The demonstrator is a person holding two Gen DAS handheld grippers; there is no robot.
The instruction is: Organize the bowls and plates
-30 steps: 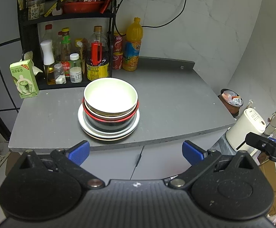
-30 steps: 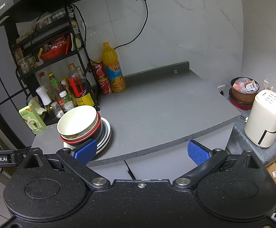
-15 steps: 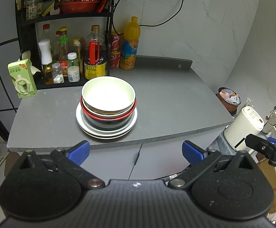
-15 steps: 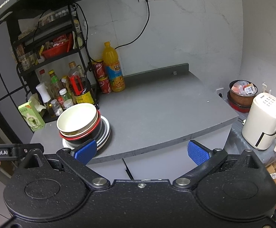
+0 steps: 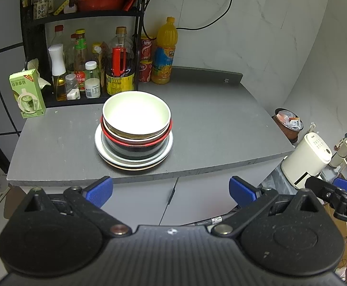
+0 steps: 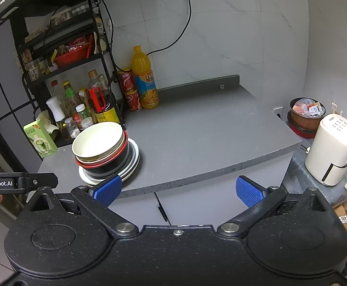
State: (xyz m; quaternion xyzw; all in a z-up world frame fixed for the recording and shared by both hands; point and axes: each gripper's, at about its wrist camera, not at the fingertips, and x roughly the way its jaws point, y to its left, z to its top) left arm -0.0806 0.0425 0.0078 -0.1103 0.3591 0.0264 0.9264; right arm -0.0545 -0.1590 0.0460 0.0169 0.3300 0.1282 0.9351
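A stack of dishes stands near the front of the grey counter point(image 5: 221, 128). A cream bowl point(image 5: 136, 115) is on top, nested in a red-rimmed black bowl point(image 5: 135, 146), which rests on white plates point(image 5: 166, 146). The right wrist view shows the same cream bowl point(image 6: 97, 140) and plates point(image 6: 134, 160) at the counter's left. My left gripper point(image 5: 171, 190) is open and empty, held off the counter's front edge below the stack. My right gripper point(image 6: 178, 190) is open too, empty, in front of the counter and right of the stack.
A black rack point(image 5: 82, 19) with bottles and a red basket stands at the back left. An orange juice bottle point(image 5: 165, 52), red cans point(image 5: 146, 59) and a green carton point(image 5: 28, 94) are near it. A white appliance point(image 6: 333, 150) and a filled bowl point(image 6: 305, 114) sit right of the counter.
Both grippers have drawn back slightly from the counter, so the stack looks a little smaller and farther. Both stayed open and empty. The dishes have not moved.
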